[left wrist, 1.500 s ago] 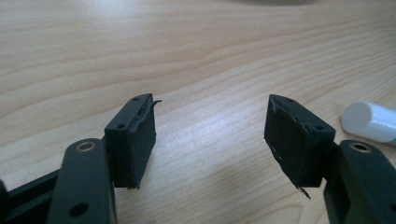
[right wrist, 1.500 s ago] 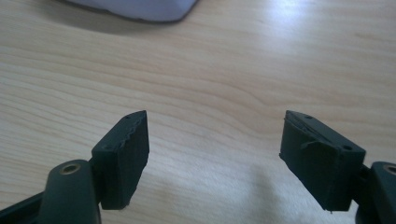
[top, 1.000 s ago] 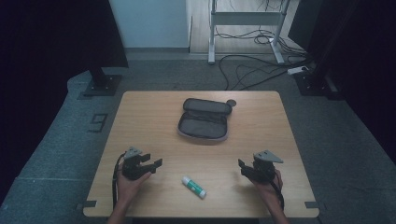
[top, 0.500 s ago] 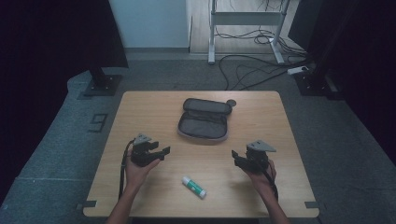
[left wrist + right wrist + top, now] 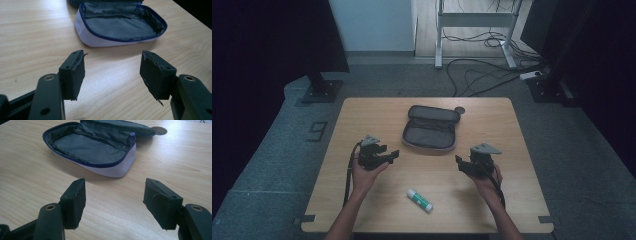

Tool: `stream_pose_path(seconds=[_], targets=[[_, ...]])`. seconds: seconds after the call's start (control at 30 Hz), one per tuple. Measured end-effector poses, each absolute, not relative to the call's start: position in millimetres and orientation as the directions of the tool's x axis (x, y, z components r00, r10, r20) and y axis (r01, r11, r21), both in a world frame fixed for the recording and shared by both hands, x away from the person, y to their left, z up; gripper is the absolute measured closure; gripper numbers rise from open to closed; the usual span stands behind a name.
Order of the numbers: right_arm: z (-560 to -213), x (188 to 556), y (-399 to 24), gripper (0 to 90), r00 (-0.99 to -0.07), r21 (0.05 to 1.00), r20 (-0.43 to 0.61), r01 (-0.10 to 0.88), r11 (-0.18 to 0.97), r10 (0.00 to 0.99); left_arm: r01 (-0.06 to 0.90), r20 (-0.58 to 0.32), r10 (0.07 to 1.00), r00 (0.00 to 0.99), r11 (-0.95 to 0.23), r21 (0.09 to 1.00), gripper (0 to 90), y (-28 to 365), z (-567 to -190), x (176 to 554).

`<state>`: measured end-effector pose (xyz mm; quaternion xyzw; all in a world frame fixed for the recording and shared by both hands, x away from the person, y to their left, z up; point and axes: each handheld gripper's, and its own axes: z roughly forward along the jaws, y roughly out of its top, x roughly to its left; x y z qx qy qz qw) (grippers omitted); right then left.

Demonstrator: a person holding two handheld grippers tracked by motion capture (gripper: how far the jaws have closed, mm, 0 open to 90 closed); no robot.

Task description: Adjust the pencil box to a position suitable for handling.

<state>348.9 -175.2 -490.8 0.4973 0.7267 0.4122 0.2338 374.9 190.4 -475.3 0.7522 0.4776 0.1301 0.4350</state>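
I have both claws over the wooden surface, one on each side of the open pouch. My left claw sits just off the pouch's near-left corner, jaws spread wide with nothing between them; in the left gripper view bare wood shows through the gap and the pouch lies ahead, slightly to the right. My right claw is near the pouch's near-right corner, also spread wide and empty; in the right gripper view the pouch lies ahead and to the left.

The pouch rests in the middle of the far half of the surface, its long axis running left to right across my view from above. Its lid is folded back toward the far edge, and the grey lining faces up, edged by a blue zipper. A small round thing lies at the pouch's far-right corner; I cannot tell what it is.

A glue stick lies near the front edge, between my forearms, well apart from both claws. Its long axis runs diagonally, the white end pointing far-left and the green body near-right.
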Motion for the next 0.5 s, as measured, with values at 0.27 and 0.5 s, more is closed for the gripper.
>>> stream_pose_path(seconds=[0.27, 0.5], targets=[[-487, 359, -169, 34.3, -0.401, 0.828, 0.064, 0.533, 0.176, 0.914, 0.604, -0.229, 0.838, 0.495, -0.142, 0.784, 37.8, 186, -471, 387], [-486, 369, -162, 34.7, -0.415, 0.825, 0.047, 0.529, 0.199, 0.908, 0.614, -0.226, 0.848, 0.479, -0.140, 0.777, 37.8, 184, -471, 399]])
